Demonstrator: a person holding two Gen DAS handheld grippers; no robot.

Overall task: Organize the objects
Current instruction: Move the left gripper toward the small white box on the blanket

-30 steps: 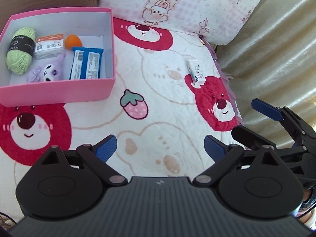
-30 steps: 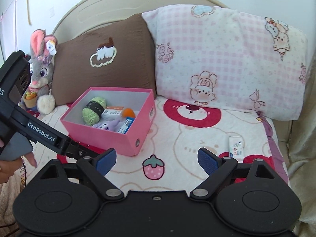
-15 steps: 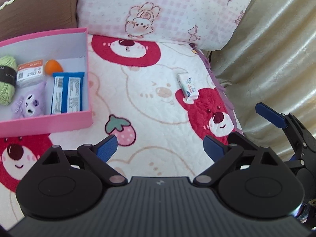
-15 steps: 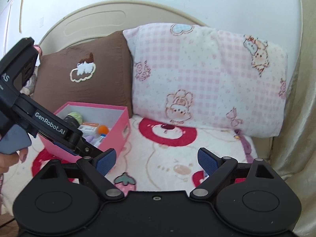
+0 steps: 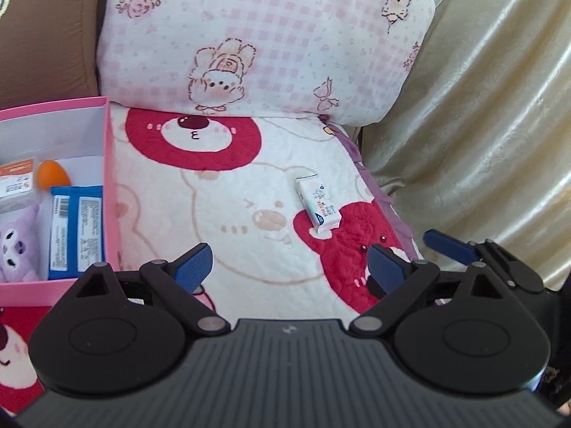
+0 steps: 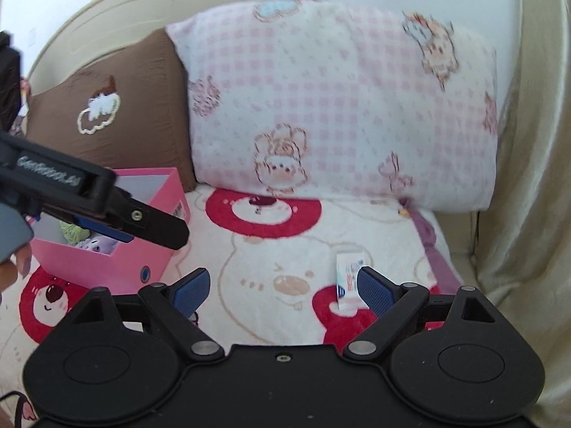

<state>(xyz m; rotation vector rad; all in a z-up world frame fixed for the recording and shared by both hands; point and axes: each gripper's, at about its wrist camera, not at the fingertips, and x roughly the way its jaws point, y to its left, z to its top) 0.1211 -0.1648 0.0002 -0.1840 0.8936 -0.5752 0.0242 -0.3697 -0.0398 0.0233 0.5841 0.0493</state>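
Small white packet (image 5: 318, 207) on bed: light, slightly soft | pinch its long sides | both claws spread, empty.

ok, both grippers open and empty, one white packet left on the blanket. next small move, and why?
Probably ease the right gripper down and right until the small white packet sits between its open jaws. The packet lies loose on the bear blanket, outside the pink box, and already sits beside that gripper's right finger.

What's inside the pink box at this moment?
In the pink box: an orange ball, a blue packet, a purple plush, a white-and-orange carton, green yarn. The frame edge hides the rest.
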